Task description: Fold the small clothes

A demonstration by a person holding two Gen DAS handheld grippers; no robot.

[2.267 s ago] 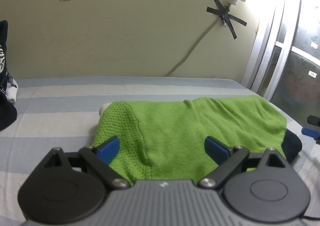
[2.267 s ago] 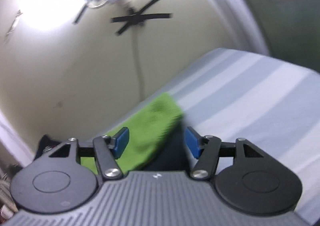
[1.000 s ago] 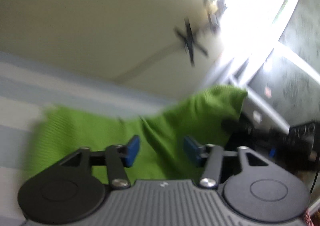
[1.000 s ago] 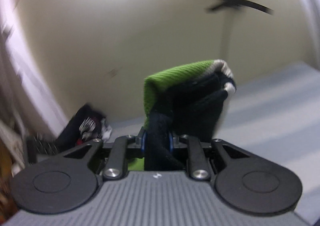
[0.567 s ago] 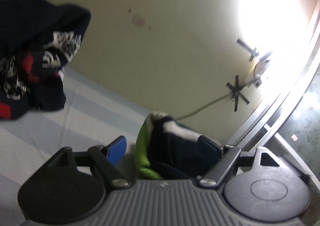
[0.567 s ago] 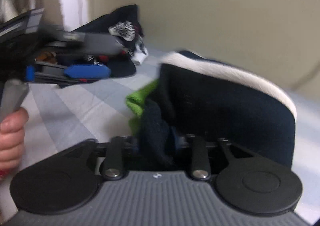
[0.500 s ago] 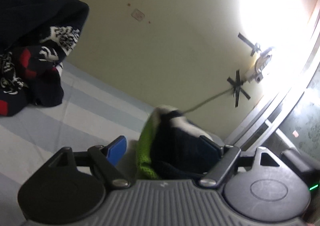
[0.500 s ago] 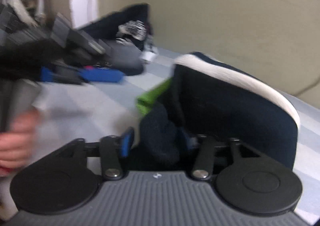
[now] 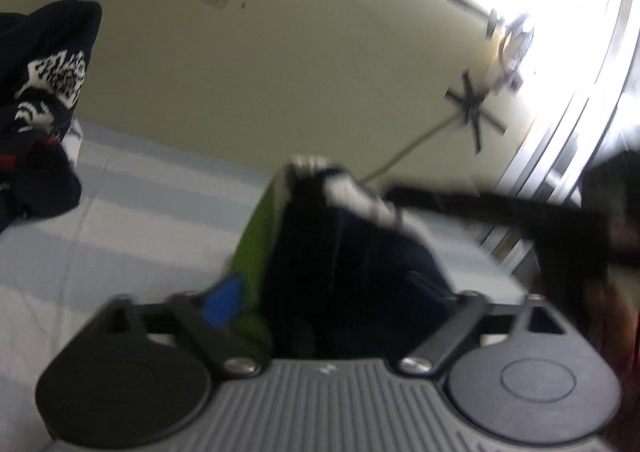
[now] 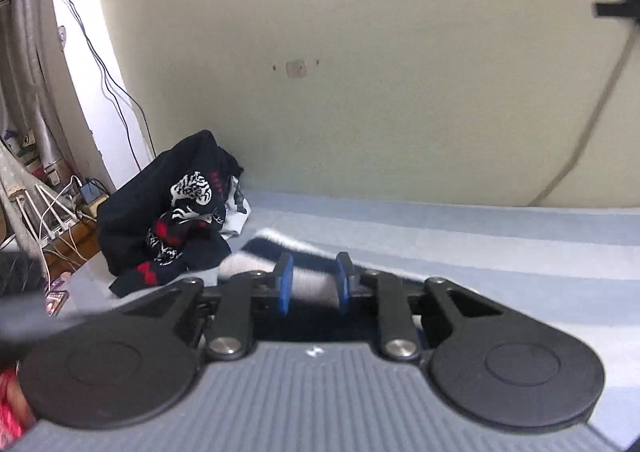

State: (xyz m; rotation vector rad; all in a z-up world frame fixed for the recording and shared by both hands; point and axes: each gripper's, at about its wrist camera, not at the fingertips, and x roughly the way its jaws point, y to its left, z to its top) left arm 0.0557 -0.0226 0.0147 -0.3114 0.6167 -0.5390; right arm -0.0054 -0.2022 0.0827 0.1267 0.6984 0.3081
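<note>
A: Left gripper [image 9: 340, 296], what do we have between the fingers?

B: The folded garment [image 9: 352, 264], bunched up, navy side facing us, green edge on its left, white trim on top. It stands on the striped bed [image 9: 132, 212] and fills the gap between the fingers. We see the left blue pad [image 9: 222, 300] beside the green edge; the right pad is hidden behind the navy cloth. Jaws have just been closing. The frame is blurred, so we can't tell whether they clamp it or only bracket it.

A: Right gripper [image 10: 314, 284]?

B: Jaws narrow, also just been closing. Both blue pads [image 10: 285, 284] are visible with a gap between them. Through that gap we see a blurred strip of white and navy cloth [image 10: 276, 248] lying on the bed just past the fingertips. The pads don't look pressed on it, so we read the fingers as released.

A: Anything else ahead?

B: A dark clothes pile [image 10: 172, 208] with white and red print, ahead and left of the right fingers, against the wall [image 10: 360, 92]. In the left view the same pile sits far left of the fingers. The right gripper's dark body crosses that view's right side, blurred.
</note>
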